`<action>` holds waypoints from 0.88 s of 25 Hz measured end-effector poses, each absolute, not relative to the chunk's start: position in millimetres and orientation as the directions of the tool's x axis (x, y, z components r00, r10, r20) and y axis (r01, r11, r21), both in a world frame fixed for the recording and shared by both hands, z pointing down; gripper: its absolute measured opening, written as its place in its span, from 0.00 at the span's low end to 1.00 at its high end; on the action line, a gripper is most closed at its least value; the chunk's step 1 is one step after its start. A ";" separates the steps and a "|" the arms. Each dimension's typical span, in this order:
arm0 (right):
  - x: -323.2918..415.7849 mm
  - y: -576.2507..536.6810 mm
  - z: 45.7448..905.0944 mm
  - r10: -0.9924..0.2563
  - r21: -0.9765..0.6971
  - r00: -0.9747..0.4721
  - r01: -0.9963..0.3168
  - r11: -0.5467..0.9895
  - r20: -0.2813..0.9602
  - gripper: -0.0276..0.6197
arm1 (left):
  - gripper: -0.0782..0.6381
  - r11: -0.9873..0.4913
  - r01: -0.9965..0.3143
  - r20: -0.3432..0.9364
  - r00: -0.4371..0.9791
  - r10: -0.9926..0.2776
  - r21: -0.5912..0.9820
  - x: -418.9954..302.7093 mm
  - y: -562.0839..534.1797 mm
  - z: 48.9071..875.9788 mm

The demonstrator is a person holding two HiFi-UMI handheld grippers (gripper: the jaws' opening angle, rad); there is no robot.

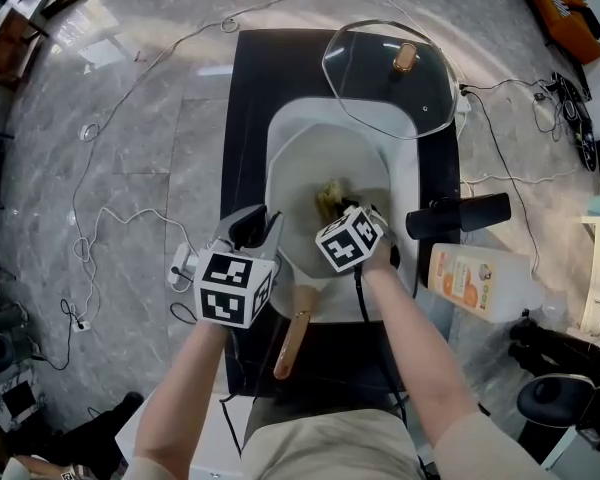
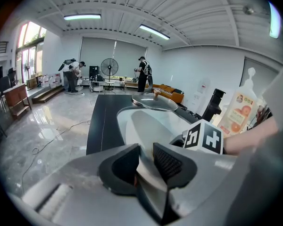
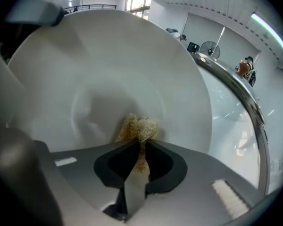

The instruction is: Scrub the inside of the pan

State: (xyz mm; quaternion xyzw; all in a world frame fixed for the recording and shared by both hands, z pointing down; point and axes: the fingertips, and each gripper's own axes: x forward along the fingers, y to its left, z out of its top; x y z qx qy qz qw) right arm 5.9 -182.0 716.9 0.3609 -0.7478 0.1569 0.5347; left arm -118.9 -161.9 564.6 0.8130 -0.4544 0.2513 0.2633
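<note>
Over the sink (image 1: 412,183), your left hand-held gripper (image 2: 146,159) clamps the pan (image 3: 108,55) rim steady so your right hand-held gripper (image 3: 140,147), clenched on a scouring pad (image 3: 137,126), can press inside.

text: none legible | bottle label (image 1: 458,280): print too small to read

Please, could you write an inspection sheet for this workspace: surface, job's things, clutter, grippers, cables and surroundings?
Surface: black counter with a white sink.
Job's things: white pan, wooden handle toward the person; yellowish scrub pad on its inside.
Clutter: glass lid, black faucet, soap bottle.
Grippers: left gripper clamps the pan's rim; right gripper shut on the scrub pad.
Cables: white cables loose on the floor.
Surroundings: grey marble floor; people far off.
</note>
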 end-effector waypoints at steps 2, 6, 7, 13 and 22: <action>7.7 -165.4 719.8 -0.309 0.114 -0.167 -0.686 0.718 0.936 0.12 | 0.26 -0.445 -0.876 0.649 0.450 -0.614 0.187 -119.6 -161.4 564.3; -10.4 -128.2 709.8 -0.164 -0.034 -0.246 -0.641 0.767 0.955 0.12 | 0.26 -0.429 -0.880 0.648 0.450 -0.614 0.205 -118.9 -160.9 565.9; -18.2 -120.3 704.7 -0.130 -0.073 -0.276 -0.622 0.779 0.952 0.12 | 0.26 -0.415 -0.882 0.651 0.453 -0.609 0.225 -119.3 -159.9 566.7; -57.3 -91.6 658.0 -0.028 -0.270 -0.467 -0.557 0.785 0.884 0.11 | 0.26 -0.383 -0.892 0.681 0.437 -0.587 0.242 -126.9 -140.8 562.1; -56.0 -91.6 546.3 -0.192 -0.270 -0.611 -0.580 0.768 0.768 0.11 | 0.26 -0.361 -0.916 0.633 0.385 -0.671 0.175 -148.1 -117.0 498.6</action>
